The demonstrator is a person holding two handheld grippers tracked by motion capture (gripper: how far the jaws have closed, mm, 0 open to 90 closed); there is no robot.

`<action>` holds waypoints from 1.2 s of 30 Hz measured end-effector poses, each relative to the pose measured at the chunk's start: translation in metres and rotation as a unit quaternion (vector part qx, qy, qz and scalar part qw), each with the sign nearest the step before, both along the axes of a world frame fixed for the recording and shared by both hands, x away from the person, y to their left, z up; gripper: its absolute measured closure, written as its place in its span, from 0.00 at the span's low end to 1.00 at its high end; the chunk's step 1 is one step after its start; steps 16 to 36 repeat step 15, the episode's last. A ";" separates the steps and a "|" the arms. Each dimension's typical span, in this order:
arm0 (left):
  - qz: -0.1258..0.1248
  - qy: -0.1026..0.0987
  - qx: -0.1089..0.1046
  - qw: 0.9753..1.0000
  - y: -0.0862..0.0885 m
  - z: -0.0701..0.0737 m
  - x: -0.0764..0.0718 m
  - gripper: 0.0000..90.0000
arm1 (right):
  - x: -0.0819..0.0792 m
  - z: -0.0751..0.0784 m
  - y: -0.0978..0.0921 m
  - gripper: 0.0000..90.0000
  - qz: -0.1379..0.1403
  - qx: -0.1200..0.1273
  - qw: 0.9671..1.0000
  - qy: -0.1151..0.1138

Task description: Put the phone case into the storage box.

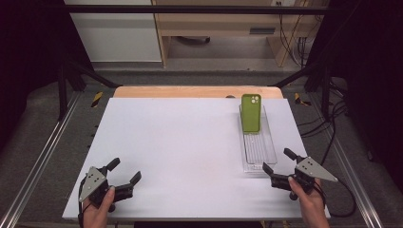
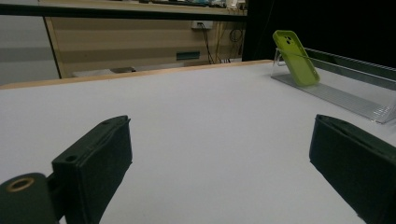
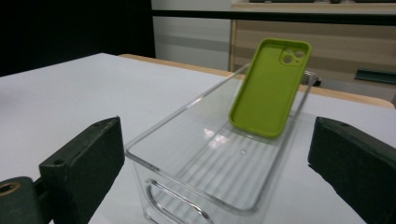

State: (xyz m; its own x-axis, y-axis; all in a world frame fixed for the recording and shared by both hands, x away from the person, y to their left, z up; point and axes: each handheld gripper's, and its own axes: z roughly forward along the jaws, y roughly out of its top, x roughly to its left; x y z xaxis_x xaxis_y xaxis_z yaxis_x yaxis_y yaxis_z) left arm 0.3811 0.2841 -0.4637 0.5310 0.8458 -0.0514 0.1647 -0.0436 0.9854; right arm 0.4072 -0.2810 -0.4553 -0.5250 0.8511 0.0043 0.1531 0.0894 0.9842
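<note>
Across the middle of the high view lies a white table point(image 1: 180, 142), its far edge showing a strip of pale wood. Toward the right of the frame, a long clear plastic tray point(image 1: 270, 147) sits on the table, running from the far edge toward the near one. Inside its far end a green phone case point(image 1: 251, 113) stands tilted, leaning back against the tray's far wall, camera cut-out uppermost. At lower left a hand holds the left gripper point(image 1: 126, 172) near the table's near edge, jaws wide apart with bare table between them. At lower right the other hand holds the right gripper point(image 1: 278, 160) just beside the tray's near end, jaws also wide apart, gripping nothing.
</note>
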 end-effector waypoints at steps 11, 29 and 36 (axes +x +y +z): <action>-0.010 -0.007 -0.011 1.000 0.000 0.000 0.000 0.06 | 0.004 -0.008 0.012 0.05 0.014 -0.012 1.000 -0.007; -0.012 -0.007 -0.010 1.000 0.000 0.000 0.000 0.06 | 0.003 -0.010 0.008 0.05 0.010 -0.007 1.000 -0.006; -0.012 -0.007 -0.010 1.000 0.000 0.000 0.000 0.06 | 0.003 -0.010 0.008 0.05 0.010 -0.007 1.000 -0.006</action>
